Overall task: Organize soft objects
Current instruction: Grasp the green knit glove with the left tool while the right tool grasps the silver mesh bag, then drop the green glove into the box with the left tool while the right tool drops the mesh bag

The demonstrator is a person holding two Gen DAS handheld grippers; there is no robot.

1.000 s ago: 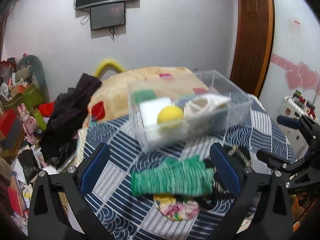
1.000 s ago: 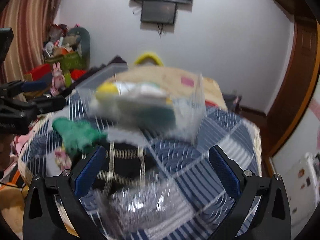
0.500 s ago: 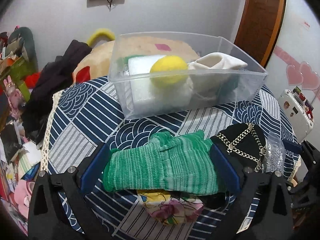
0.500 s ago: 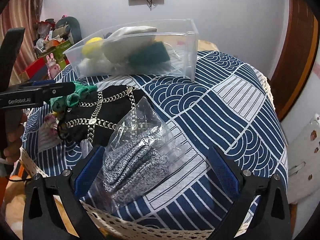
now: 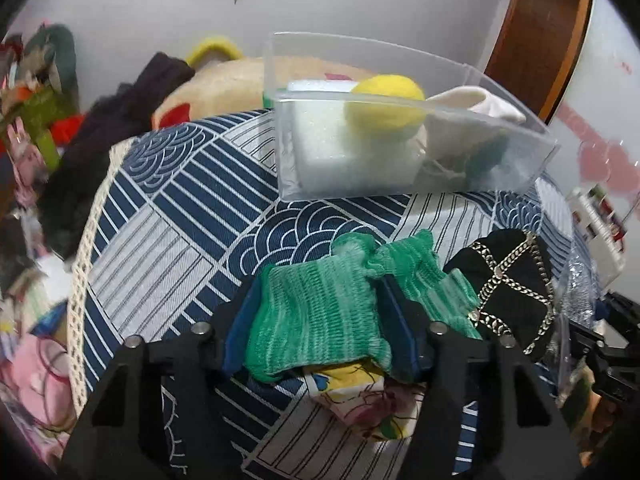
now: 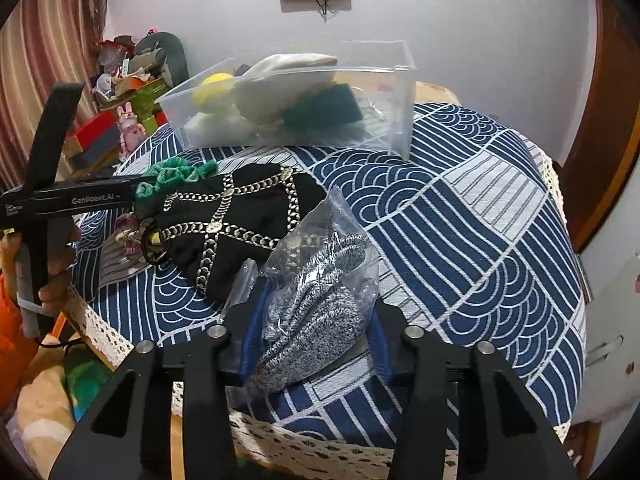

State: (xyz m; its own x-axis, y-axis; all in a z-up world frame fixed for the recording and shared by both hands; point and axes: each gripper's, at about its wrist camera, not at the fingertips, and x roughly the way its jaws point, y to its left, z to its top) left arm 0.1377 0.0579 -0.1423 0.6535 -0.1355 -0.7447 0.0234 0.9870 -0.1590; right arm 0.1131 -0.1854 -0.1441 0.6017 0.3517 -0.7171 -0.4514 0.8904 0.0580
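Inside clear bin (image 5: pixel 400 190): yellow ball (image 5: pixel 386 102), white sponge (image 5: pixel 320 140), cream sock (image 5: pixel 476 106).

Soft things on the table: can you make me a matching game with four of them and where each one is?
Things:
1. green knitted cloth
2. yellow ball
3. grey knit in a plastic bag
4. black cloth with chain print

Places:
A. inside the clear plastic box
B. between the left tool's fingers
C. lying free on the tablecloth
D. between the right tool's fingers

Pairs: 1-B, 2-A, 3-D, 4-C
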